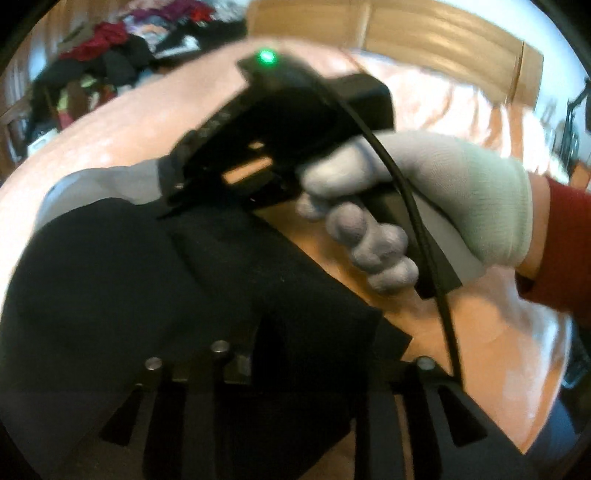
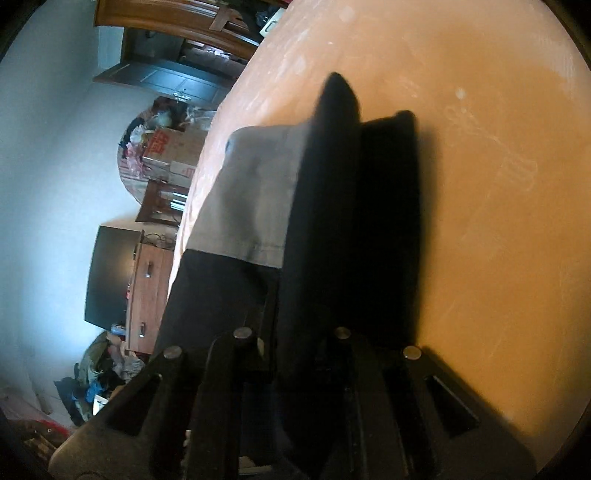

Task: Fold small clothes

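Observation:
A black garment [image 1: 110, 277] with a grey band [image 1: 110, 184] lies on a peach bedsheet [image 1: 480, 332]. At the bottom of the left wrist view my left gripper [image 1: 288, 369] has the black cloth running between its fingers and looks shut on the near edge. A hand in a white glove [image 1: 443, 192] holds my right gripper [image 1: 173, 206], whose tips pinch the cloth beside the grey band. In the right wrist view a raised fold of the black garment [image 2: 325, 221] runs up from between the fingers of my right gripper [image 2: 291, 350]. The grey band [image 2: 255, 192] lies left of the fold.
A heap of mixed clothes [image 1: 103, 55] sits beyond the far left of the bed, and wooden panels [image 1: 406, 33] stand behind. The bed edge [image 2: 192, 206] drops off to the left, with cardboard boxes [image 2: 173, 151], a wooden drawer unit [image 2: 151, 288] and clothes on the floor [image 2: 103, 369] past it.

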Demonstrator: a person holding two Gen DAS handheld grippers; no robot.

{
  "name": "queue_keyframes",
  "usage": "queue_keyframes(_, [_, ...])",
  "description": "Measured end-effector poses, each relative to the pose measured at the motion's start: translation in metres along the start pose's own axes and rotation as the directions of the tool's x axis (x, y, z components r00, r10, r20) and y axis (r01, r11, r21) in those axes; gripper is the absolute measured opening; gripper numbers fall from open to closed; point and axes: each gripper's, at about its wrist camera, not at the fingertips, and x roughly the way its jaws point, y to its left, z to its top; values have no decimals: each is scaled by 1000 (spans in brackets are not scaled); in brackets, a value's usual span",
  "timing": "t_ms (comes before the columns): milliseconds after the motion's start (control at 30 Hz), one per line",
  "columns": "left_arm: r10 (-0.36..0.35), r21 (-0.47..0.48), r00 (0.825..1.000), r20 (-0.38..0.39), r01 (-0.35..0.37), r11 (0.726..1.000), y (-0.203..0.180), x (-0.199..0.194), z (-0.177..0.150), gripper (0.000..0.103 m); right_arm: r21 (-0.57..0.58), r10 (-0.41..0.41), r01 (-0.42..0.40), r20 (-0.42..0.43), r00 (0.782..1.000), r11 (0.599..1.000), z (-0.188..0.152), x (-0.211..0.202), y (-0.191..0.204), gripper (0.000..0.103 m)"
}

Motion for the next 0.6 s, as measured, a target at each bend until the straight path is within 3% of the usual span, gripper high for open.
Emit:
queue_keyframes(100, [14,39,1000,-1,-14,999,-18,11,7,60,31,44,-44,25,999,999,-4,-4,-4,15])
queue_keyframes(167, [19,50,1000,-6,-19,999,-21,4,6,61,101,95,-96,18,995,990,-17,-15,-10,22])
queue_keyframes(233, [-26,56,1000,9,26,998,-25,-27,-1,59,128,112,-112,4,994,985,-37,-27,-6,32])
queue_keyframes(300, [-50,42,995,88,46,998,-20,-78,-21,59,117,118,-116,-15,993,986,-60,-39,2,47])
queue_keyframes(367, [-52,-5,987,152,53,999,-17,-123,-45,59,115,114,-110,-29,993,987,-85,-47,11,50])
queue_keyframes(467, [-3,-91,981,195,21,996,-2,-167,-78,60,108,127,-122,-41,991,987,-111,-50,23,58])
queue_keyframes(600, [129,-204,966,223,-83,975,24,-208,-125,60,69,90,-83,-91,992,994,-127,-33,35,61])
